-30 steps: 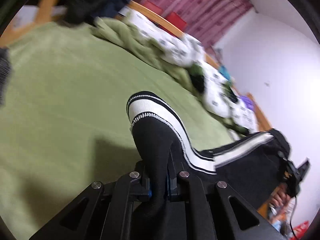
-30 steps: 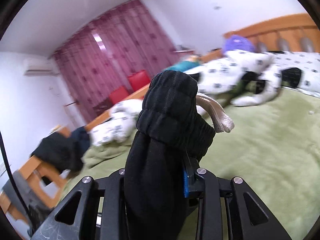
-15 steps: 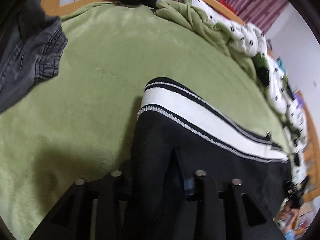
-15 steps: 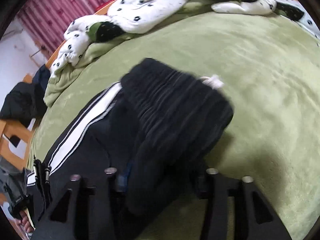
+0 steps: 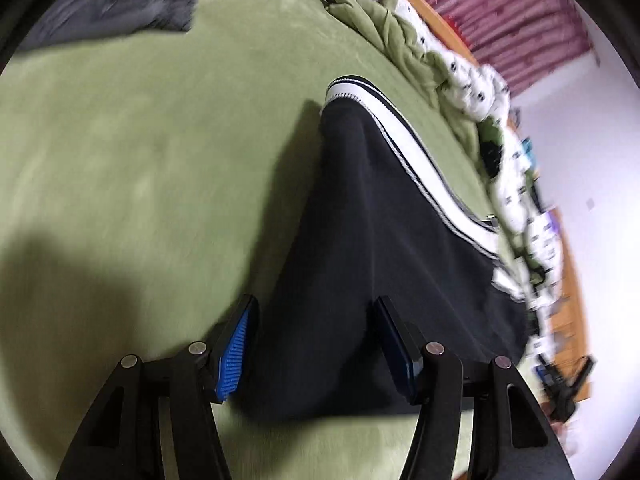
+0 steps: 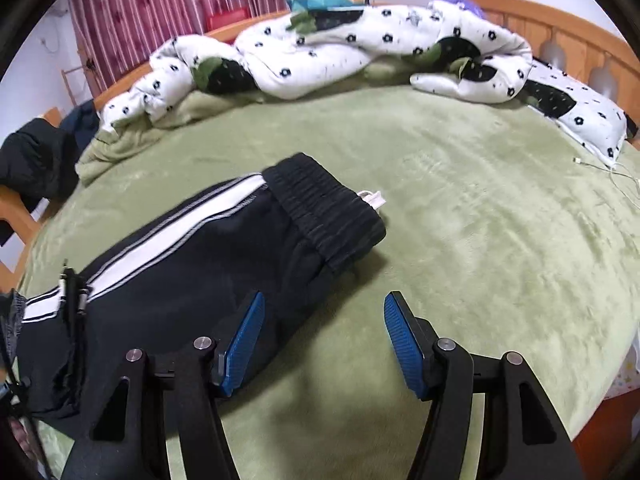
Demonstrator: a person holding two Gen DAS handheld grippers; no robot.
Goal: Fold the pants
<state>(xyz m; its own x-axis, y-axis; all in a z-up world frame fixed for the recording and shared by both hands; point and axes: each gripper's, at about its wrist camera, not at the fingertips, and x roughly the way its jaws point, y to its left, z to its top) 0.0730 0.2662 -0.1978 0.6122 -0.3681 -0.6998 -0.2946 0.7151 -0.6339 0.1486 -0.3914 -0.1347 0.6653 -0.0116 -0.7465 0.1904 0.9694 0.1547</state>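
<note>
Black pants (image 6: 192, 264) with a white side stripe (image 6: 168, 236) lie folded on the green blanket (image 6: 480, 208) of a bed, the ribbed waistband (image 6: 324, 204) uppermost and a white drawstring end (image 6: 372, 199) poking out beside it. The right tongs (image 6: 322, 344) stand apart, holding nothing, with the left blue pad over the edge of the dark cloth and the right pad over bare blanket. Seen from the other side, the left tongs (image 5: 316, 344) are likewise spread wide, one blue pad on each side of the pants (image 5: 360, 240) and gripping nothing. A flower-print white quilt (image 6: 340, 48) is bunched along the far edge of the bed against a wooden headboard (image 6: 560, 28), with maroon curtains (image 6: 160, 4) behind and dark clothing (image 6: 36, 160) heaped at the left corner.
</note>
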